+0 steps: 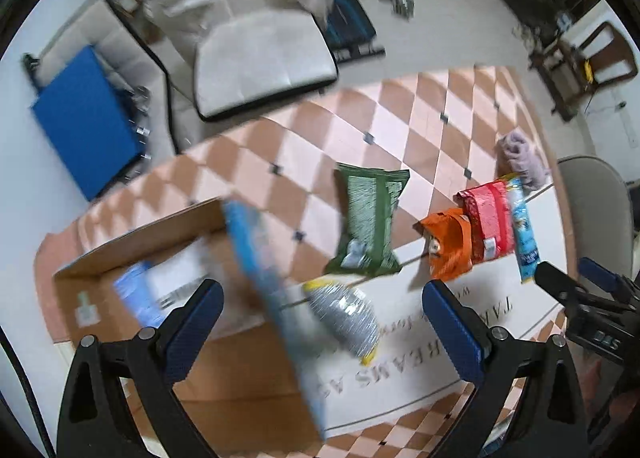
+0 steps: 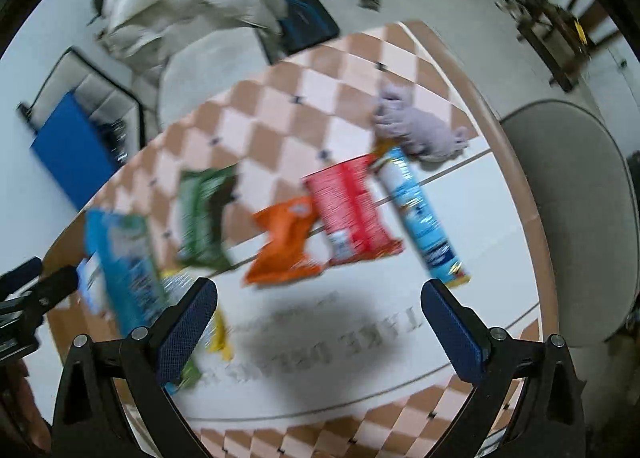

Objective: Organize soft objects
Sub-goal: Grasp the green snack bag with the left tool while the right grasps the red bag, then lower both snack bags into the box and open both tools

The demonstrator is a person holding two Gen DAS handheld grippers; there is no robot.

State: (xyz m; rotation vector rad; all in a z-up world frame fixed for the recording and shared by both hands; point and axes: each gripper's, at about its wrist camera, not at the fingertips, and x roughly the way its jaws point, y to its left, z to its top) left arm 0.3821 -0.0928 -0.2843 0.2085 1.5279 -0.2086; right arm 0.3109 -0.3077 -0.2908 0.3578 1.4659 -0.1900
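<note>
Your left gripper [image 1: 322, 322] stood wide apart with nothing between its blue pads [image 1: 192, 328], hovering above the near part of the table. Your right gripper [image 2: 318, 324] was spread just as wide and equally empty, over the white band of the tablecloth [image 2: 460, 217] with its grey lettering. Just ahead of the left gripper a long blue packet [image 1: 260, 270] stood tilted against the edge of the cardboard box [image 1: 132, 242], streaked by blur, so I cannot tell whether it was resting there or in mid-air. Beside it a silver packet with yellow ends [image 1: 346, 318] lay flat on the cloth. Farther out, the green packet [image 1: 368, 217] lay on the checked part of the cloth, apart from the others. To its right the orange packet [image 1: 448, 244], the red packet [image 1: 488, 221] and a slim light-blue packet [image 1: 522, 230] lay side by side, touching or overlapping in a row. Beyond that row, near the table's far right edge, sat a crumpled lilac cloth [image 2: 416, 125]. Inside the box something pale blue and white showed, too smeared to name. Off the table, a white cushioned chair [image 1: 264, 65] and a blue case [image 1: 80, 121] stood on the floor.
</note>
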